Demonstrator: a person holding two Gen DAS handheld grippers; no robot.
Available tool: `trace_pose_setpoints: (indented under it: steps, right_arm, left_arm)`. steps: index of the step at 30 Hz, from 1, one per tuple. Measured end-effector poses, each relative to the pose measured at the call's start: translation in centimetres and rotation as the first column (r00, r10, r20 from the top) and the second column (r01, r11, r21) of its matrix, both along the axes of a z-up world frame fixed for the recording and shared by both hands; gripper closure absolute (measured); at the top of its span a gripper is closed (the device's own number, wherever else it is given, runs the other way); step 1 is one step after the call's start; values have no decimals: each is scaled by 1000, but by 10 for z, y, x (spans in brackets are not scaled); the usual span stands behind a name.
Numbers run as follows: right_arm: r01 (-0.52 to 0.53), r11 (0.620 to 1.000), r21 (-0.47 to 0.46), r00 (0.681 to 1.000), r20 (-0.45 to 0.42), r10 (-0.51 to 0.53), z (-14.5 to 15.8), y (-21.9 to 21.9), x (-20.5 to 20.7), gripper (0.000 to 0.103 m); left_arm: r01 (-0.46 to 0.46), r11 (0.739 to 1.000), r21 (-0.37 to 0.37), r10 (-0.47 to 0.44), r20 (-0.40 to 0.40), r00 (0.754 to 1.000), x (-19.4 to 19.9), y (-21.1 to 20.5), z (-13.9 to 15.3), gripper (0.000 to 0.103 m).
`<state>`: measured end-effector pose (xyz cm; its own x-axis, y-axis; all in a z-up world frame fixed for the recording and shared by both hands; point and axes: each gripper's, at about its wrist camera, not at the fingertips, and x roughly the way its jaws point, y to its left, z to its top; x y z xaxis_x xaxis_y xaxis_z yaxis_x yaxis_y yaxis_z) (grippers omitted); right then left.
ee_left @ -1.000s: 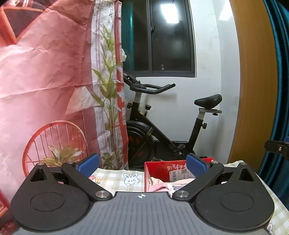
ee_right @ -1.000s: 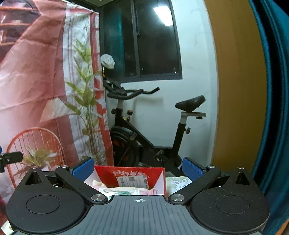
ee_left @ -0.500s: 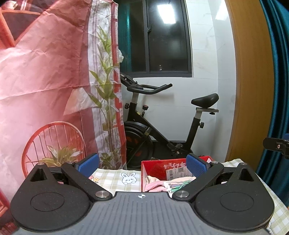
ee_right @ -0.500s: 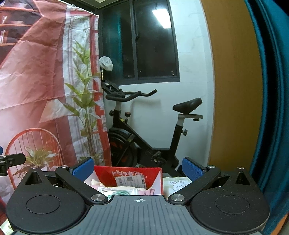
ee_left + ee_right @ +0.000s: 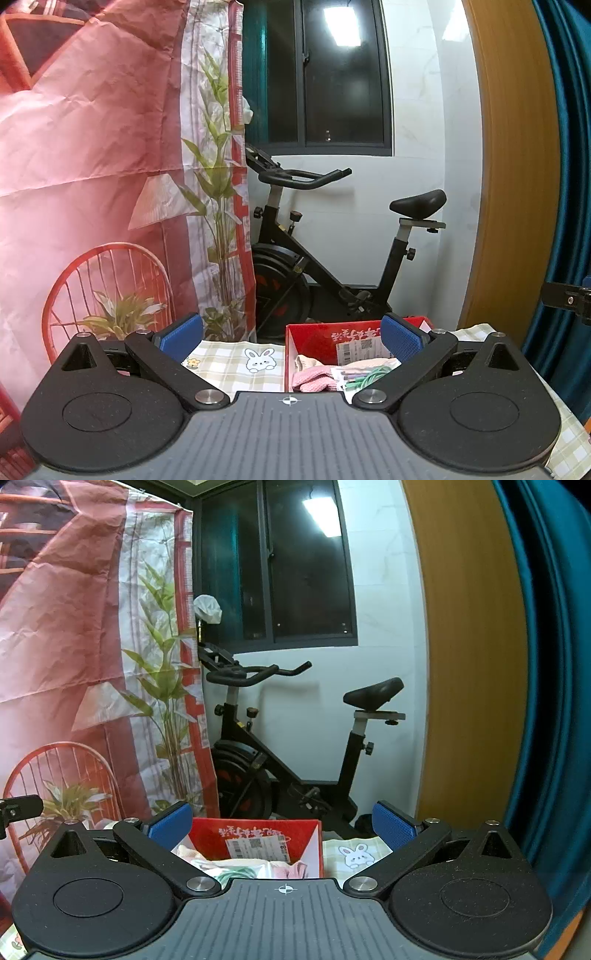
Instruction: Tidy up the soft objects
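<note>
Room corner, dark window, white wall. Going left to right: a creased red printed backdrop point(image 5: 92, 155) with a chair and plant motif, an exercise bike point(image 5: 332, 258) on the floor behind, a wooden panel point(image 5: 513, 166), then a teal curtain point(image 5: 569, 147). In front, a table under a checked bunny tablecloth point(image 5: 236, 360).

Left gripper point(image 5: 291, 338): blue pads spread wide, nothing between them, held above the near table edge. Right gripper point(image 5: 282, 823): same, jaws wide apart and empty. Each one's tip pokes into the other's view at the frame edge.

The task's things: a red box point(image 5: 321, 338) on the tablecloth, right of the bunny print in the left view, with a shipping label on its inner wall. Inside it, a pink cloth point(image 5: 314, 380) plus pale fabric pieces and something with green stripes or cords point(image 5: 369, 376).

Progress, as a judgement: soft items look already gathered in the box; nothing loose is visible on the bare cloth, so either early or near done, can't say which.

Hidden: the near table area sits under both gripper bodies, the box's front and floor are cut off, the item count is unreadable, and the label print is too small to read.
</note>
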<state>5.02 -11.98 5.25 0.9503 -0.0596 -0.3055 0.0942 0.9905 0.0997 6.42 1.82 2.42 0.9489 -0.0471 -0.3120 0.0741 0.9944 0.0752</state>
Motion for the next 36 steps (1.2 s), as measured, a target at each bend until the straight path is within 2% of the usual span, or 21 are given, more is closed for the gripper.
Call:
trace_pose_setpoints:
  steps: [36]
  right_arm:
    - [5, 1000, 0, 1000, -14, -5, -7, -5, 0, 0]
  left_arm:
    - [21, 998, -64, -21, -2, 1000, -4, 6, -2, 0]
